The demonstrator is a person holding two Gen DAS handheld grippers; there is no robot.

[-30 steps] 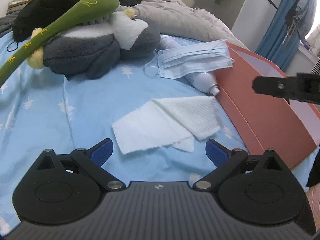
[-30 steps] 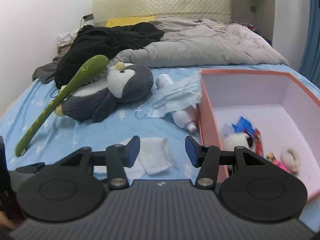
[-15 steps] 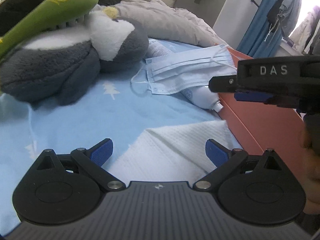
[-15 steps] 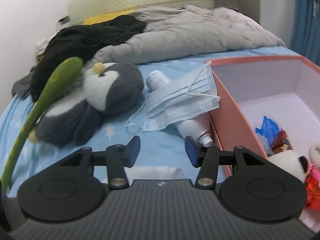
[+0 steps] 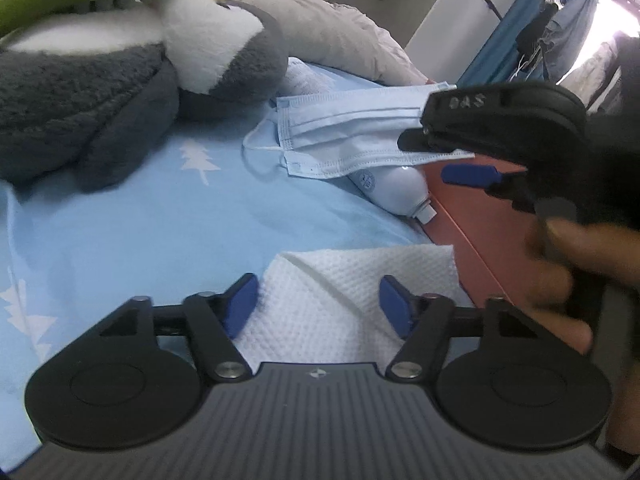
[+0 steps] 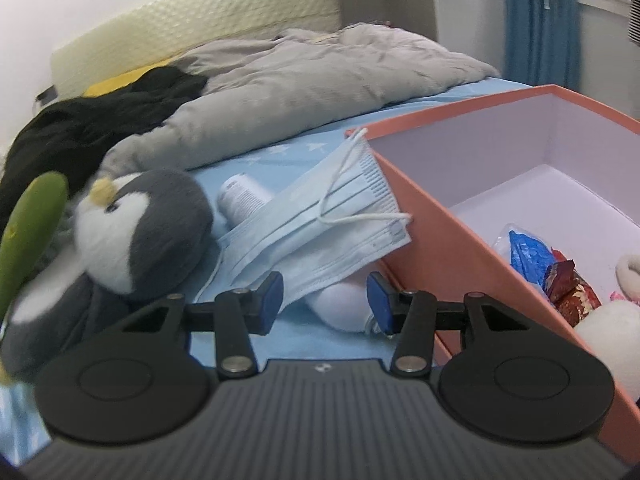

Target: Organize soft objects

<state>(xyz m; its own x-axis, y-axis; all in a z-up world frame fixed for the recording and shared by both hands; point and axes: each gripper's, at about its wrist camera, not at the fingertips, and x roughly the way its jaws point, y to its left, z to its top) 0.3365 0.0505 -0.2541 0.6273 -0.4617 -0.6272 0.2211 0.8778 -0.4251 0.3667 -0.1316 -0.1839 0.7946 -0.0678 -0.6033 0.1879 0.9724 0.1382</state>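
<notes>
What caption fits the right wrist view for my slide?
Open right gripper nears a blue face mask draped over a white bottle, beside the pink box.

One penguin plush [image 6: 136, 232], one face mask [image 6: 320, 236], one white cloth [image 5: 352, 296], one bottle [image 5: 396, 192] (partly covered), one box [image 6: 452, 236]

The bed sheet [image 5: 132, 216] is showing light blue with small white tree shapes. The plush penguin [image 6: 136, 224] is wearing dark grey with a white face and a yellow tuft. The face mask [image 6: 320, 232] is appearing pale blue with white ear loops. The paper towel [image 5: 352, 292] is looking white with a dotted embossed pattern. The box [image 6: 440, 232] is showing salmon orange outside and pale lilac inside. Both grippers are black, and their pads [image 6: 272, 300] are showing dark blue. The long soft stick [image 6: 32, 224] is looking green
</notes>
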